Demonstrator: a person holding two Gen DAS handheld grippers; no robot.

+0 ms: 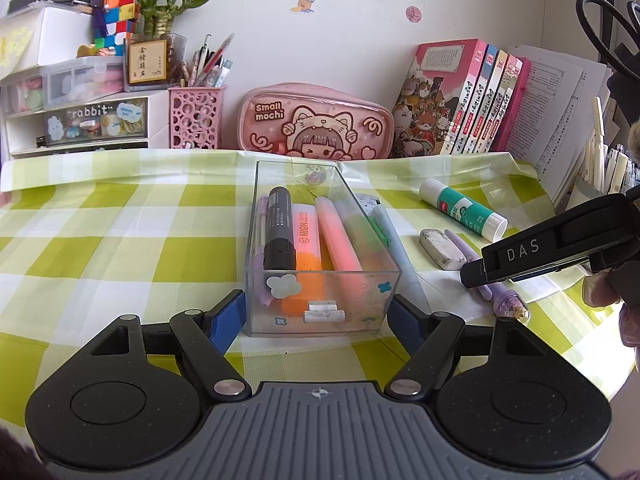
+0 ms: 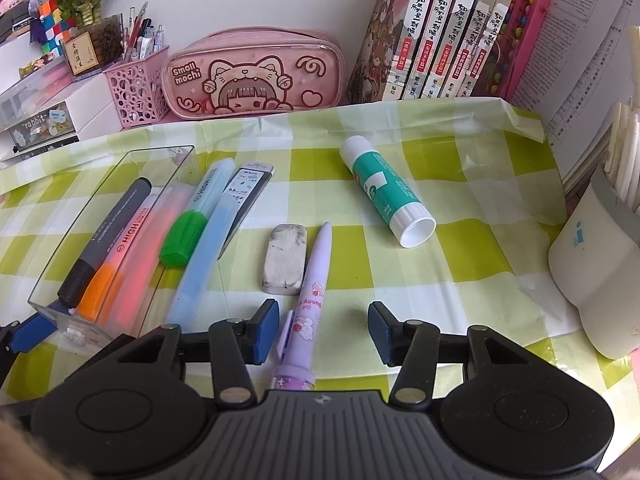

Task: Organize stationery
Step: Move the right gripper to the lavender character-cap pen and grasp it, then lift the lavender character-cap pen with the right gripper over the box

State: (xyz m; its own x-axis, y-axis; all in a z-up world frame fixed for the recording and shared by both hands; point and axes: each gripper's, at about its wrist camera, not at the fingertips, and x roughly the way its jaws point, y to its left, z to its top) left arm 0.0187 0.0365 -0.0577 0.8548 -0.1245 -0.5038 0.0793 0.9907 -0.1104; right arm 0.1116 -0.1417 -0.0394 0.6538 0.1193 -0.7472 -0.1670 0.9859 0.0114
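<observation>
Toward the near edge of the bench, the right gripper (image 2: 323, 332) hangs with jaws wide over the tail of the purple pen (image 2: 310, 300), which lies beside the eraser (image 2: 285, 259). The pen sits nearer the left jaw, so I judge a small shift to centre it before closing would grip it cleanly. The left gripper (image 1: 318, 316) has wide jaws flanking the clear box (image 1: 320, 248) of markers, seemingly steadying it. The glue stick (image 2: 386, 194) lies well apart, toward the far right corner.
</observation>
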